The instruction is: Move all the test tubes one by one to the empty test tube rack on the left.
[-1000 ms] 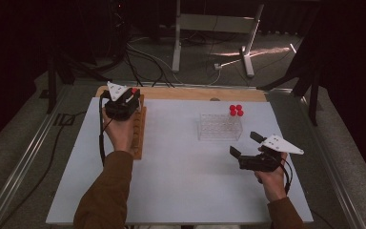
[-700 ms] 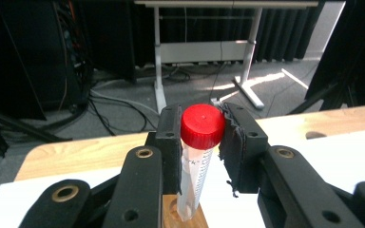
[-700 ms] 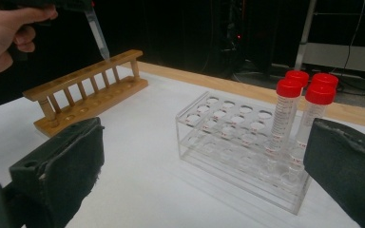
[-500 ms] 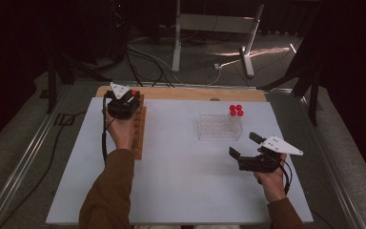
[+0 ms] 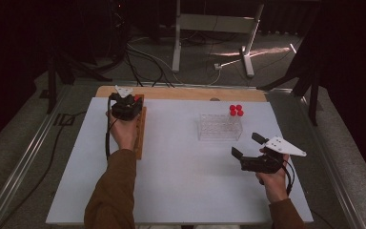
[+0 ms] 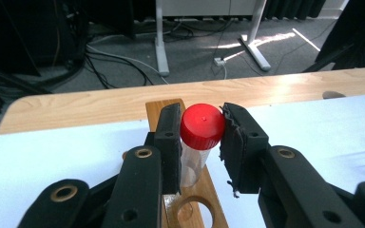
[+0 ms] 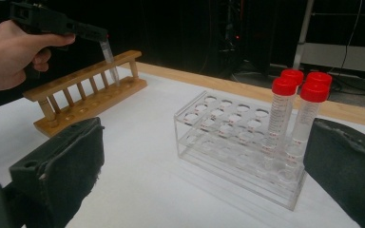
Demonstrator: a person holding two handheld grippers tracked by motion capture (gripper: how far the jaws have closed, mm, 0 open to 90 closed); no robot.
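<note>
A white table is set with a wooden rack at the left and a clear rack near the middle, where three red-capped tubes stand at one end. A tube is clamped by the left gripper above the wooden rack. The right gripper is held with jaws wide apart, facing the clear rack.

A clear plastic tube with a red screw cap sits between black tongs. The slotted rack of light brown wood and the clear acrylic rack stand on a white worktop.
</note>
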